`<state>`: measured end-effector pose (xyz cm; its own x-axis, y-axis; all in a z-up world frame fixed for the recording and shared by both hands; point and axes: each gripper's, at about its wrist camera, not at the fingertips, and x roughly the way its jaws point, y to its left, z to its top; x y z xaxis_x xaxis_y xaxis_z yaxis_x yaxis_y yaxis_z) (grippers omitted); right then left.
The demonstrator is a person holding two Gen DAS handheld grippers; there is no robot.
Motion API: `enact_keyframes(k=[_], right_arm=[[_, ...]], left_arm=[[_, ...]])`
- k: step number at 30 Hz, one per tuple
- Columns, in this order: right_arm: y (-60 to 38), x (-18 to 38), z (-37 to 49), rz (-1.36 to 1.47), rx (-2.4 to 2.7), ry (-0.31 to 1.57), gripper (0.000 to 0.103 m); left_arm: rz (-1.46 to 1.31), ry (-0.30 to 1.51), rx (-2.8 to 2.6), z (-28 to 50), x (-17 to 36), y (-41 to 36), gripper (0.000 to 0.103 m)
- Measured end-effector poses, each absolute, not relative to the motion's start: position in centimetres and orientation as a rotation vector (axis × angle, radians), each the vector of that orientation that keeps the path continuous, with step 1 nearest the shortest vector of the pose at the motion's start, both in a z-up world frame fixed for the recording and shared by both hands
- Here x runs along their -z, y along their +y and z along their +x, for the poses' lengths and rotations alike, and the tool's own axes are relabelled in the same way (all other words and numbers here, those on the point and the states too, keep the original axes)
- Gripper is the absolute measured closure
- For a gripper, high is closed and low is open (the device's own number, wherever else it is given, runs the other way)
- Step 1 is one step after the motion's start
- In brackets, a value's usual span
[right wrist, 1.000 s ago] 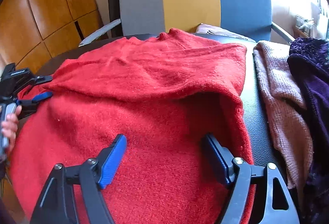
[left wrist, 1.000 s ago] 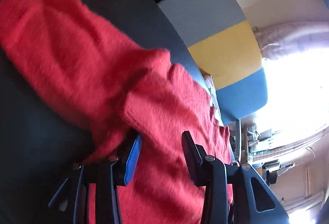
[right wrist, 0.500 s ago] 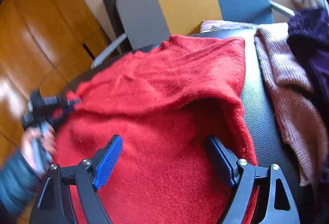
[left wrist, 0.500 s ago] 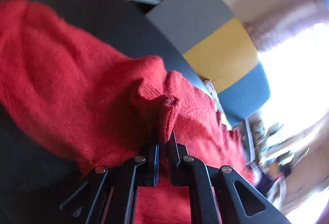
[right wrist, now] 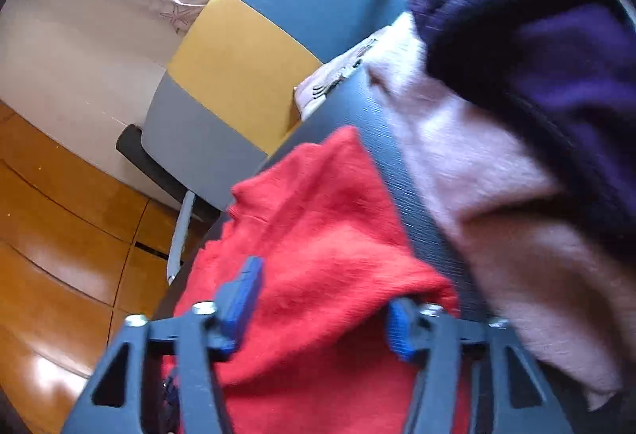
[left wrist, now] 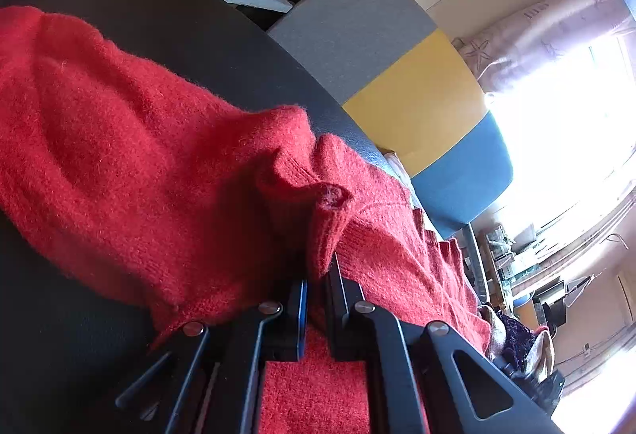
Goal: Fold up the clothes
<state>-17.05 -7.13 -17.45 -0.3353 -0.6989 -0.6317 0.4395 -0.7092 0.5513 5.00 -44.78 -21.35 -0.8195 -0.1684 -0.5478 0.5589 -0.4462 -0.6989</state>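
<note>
Red sweater: rumpled on counter, fold unfinished. Left tool clamps bunched edge; right tool gapes.

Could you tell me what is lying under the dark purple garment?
The purple garment overlaps a pale pink knit, lying on the dark table. Whatever lies deeper beneath is covered.

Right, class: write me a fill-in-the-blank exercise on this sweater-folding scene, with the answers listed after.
1. The left gripper is shut on a fold of the ____ sweater.
2. The right gripper has its jaws ____.
3. The dark purple knit lies on top of a ____ sweater.

Answers: red; open; pink
</note>
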Motion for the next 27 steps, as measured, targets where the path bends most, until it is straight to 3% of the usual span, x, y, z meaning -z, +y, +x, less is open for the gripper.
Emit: enact_keyframes(k=[8,14,27], right_arm=[[-5.4,17.5,-16.1,1.213,2.179,-0.247,0.066],[-5.7,15.4,-13.2,1.182,2.236,0.126,0.068],[-11.7,14.4,-18.7,1.130,2.284,0.122,0.063]], left_arm=[[0.565,1.336,2.292,5.7,21.1,-44.6,0.095],[0.566,1.344,2.297,6.5,20.7,-44.1,0.095],[0.579,1.300,2.257,7.8,19.7,-42.8,0.095]])
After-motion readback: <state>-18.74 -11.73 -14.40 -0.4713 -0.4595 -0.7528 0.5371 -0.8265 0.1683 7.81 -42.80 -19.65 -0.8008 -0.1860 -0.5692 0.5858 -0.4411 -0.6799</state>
